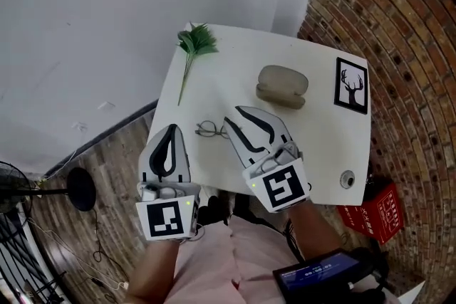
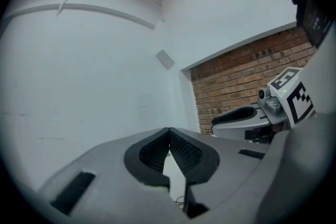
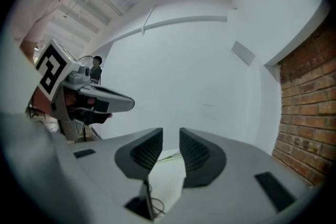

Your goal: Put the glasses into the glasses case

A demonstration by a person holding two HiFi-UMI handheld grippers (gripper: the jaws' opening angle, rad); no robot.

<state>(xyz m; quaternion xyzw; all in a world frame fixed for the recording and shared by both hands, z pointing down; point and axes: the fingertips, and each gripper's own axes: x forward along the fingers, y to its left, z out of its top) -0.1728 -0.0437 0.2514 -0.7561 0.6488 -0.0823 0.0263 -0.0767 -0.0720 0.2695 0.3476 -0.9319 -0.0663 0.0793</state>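
Observation:
Thin wire-framed glasses [image 1: 208,129] lie on the white table [image 1: 235,53] near its front edge. A tan glasses case [image 1: 282,85] sits closed further back, to the right. My right gripper [image 1: 234,116] hovers just right of the glasses, open, with nothing between its fingers; the gap shows plainly in the right gripper view [image 3: 171,136]. My left gripper [image 1: 173,128] is at the table's front left corner, left of the glasses, its tips meeting [image 2: 168,131] and holding nothing. Both point roughly level across the table.
A green plant sprig [image 1: 194,43] lies at the table's back left. A deer picture card [image 1: 351,84] sits at the right edge, with a small round object [image 1: 347,179] at the front right corner. A red box [image 1: 377,210] stands on the floor to the right, by the brick wall.

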